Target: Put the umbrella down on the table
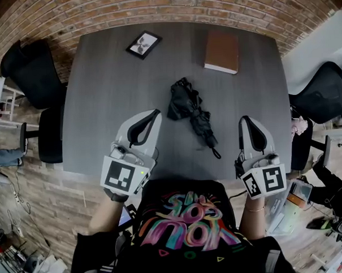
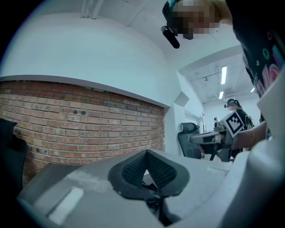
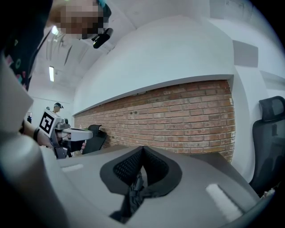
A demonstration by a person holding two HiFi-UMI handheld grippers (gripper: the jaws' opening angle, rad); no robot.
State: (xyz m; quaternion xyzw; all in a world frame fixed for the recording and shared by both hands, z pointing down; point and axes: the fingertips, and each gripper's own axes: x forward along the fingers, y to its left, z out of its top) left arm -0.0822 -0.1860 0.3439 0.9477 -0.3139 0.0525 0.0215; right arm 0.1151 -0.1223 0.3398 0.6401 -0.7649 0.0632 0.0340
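Umbrella [image 1: 193, 116] of black folded fabric lay between your left gripper [image 1: 156, 113] and right gripper [image 1: 242, 119], handle end nearer the right. Both were clenched, empty.

Framed picture [image 1: 144, 44], brown book [image 1: 221, 51], black office chair [image 1: 32, 74], brick wall [image 1: 154, 6]

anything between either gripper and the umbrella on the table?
Nothing visible. The umbrella lies folded on the table, with bare tabletop between it and the left gripper and the right gripper, both shut and empty. The framed picture and the brown book sit beyond it, near the far edge.
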